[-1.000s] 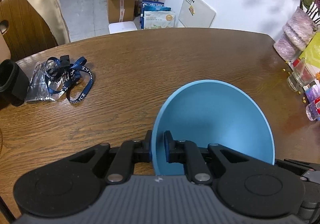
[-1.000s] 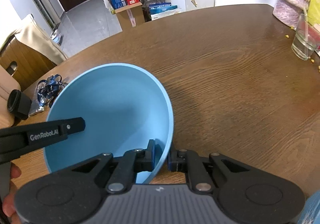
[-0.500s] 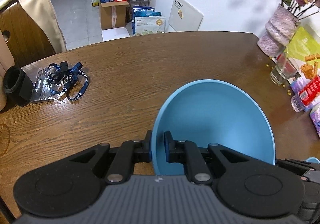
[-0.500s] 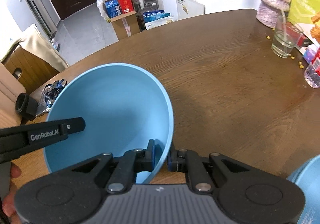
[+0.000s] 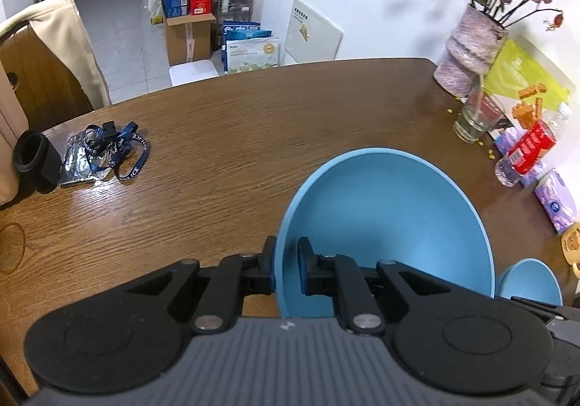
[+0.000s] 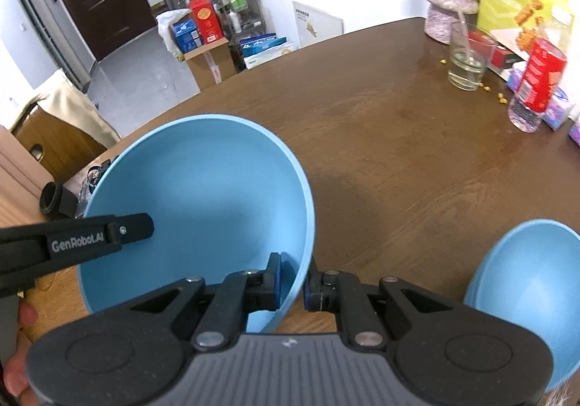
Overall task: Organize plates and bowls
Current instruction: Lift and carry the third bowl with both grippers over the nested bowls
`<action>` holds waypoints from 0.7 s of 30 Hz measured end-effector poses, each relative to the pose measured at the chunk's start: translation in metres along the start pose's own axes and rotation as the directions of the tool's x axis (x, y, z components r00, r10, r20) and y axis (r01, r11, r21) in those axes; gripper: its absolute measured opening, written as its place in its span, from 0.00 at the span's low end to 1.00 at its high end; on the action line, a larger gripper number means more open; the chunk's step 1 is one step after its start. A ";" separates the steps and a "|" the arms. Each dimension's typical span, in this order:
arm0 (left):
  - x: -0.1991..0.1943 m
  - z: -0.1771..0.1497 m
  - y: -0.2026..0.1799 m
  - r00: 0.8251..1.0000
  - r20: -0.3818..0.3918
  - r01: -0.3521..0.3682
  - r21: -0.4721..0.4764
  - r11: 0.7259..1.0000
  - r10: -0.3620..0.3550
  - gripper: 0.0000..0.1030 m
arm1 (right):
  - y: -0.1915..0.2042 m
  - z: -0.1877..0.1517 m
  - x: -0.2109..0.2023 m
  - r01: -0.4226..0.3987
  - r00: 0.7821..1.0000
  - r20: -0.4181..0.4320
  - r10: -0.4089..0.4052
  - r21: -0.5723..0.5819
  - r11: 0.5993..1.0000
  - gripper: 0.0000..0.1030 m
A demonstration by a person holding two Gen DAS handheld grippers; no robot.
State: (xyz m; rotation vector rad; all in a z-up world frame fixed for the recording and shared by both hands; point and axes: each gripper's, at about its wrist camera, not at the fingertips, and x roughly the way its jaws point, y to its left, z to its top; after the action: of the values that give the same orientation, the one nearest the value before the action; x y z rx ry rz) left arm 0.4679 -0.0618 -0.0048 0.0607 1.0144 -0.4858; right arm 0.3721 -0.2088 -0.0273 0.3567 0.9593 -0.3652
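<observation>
A large light-blue bowl (image 5: pixel 391 224) hangs tilted above the wooden table (image 5: pixel 253 137), held from both sides. My left gripper (image 5: pixel 286 261) is shut on its left rim, one pad inside and one outside. On the opposite rim of the same bowl (image 6: pixel 203 195), my right gripper (image 6: pixel 291 282) is shut. In the right wrist view an arm of the left gripper (image 6: pixel 98 235) reaches in from the left. A smaller light-blue bowl (image 5: pixel 529 279) sits on the table at lower right, also showing as the smaller bowl (image 6: pixel 533 297) in the right wrist view.
Along the table's right edge stand a drinking glass (image 5: pixel 476 117), a pink vase of flowers (image 5: pixel 467 58), a red-labelled bottle (image 5: pixel 522 156) and tissue packs (image 5: pixel 554 199). A blue lanyard (image 5: pixel 119 148) and a black cylinder (image 5: pixel 34 159) lie at far left. A chair (image 5: pixel 54 54) stands beyond.
Both grippers have risen and drawn back with the large bowl between them. The table's right side and the smaller blue bowl have come into view.
</observation>
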 end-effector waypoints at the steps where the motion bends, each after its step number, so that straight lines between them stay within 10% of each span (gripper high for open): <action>1: -0.003 -0.001 -0.003 1.000 0.002 0.003 0.005 1.000 -0.003 0.12 | -0.002 -0.001 -0.004 0.003 1.000 0.006 -0.003 0.007 1.000 0.11; 21: -0.023 -0.026 -0.081 0.997 -0.017 0.078 0.111 0.991 -0.076 0.12 | -0.071 -0.036 -0.054 0.075 0.992 0.090 -0.090 0.154 0.985 0.11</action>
State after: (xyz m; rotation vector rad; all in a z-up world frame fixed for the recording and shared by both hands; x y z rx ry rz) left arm 0.4039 -0.1186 0.0142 0.1248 1.0046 -0.6130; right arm 0.2857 -0.2473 -0.0100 0.4336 0.8552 -0.5277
